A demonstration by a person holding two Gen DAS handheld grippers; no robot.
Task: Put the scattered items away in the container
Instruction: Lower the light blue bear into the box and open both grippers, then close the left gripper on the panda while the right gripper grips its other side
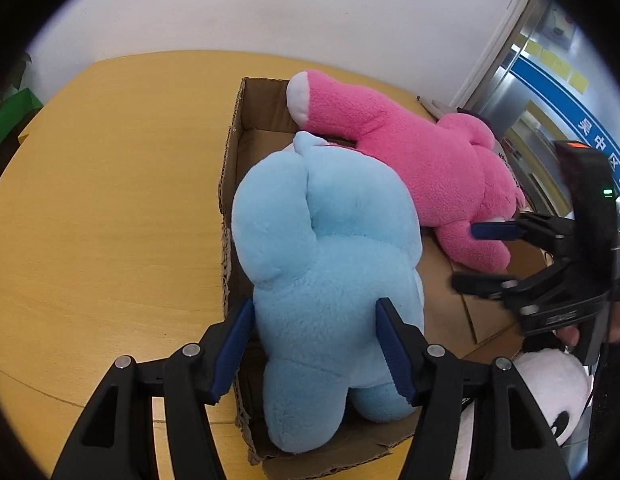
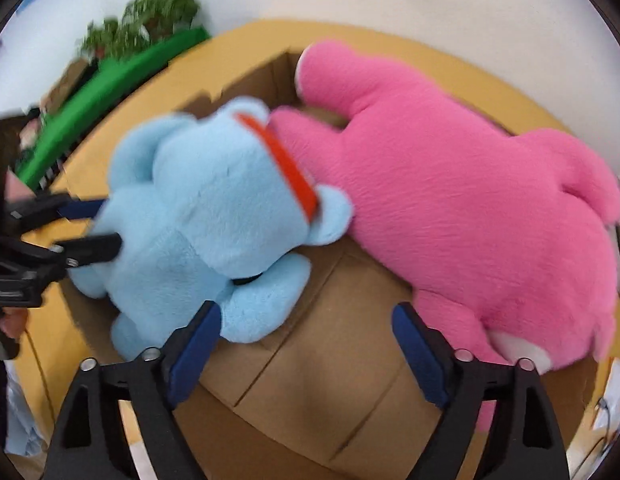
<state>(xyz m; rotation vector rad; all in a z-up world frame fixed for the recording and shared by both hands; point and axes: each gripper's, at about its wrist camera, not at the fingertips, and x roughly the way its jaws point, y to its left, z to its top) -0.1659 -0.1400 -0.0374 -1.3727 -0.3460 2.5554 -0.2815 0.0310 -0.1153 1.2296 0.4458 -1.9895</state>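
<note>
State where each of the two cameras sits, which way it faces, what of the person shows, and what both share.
Left wrist: rides the left gripper, angled down at the blue plush toy clamped between its fingers; the right gripper and a hand show at right.
Right wrist: rides the right gripper, open over the cardboard box; left gripper at left.
Shared: blue plush, pink plush toy, box.

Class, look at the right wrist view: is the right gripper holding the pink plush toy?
No. The right gripper stands open over bare cardboard box floor, with the pink plush toy beside it.

Blue plush [image 1: 326, 264] and pink plush [image 1: 422, 156] side by side in cardboard box [image 1: 233, 128]
</note>
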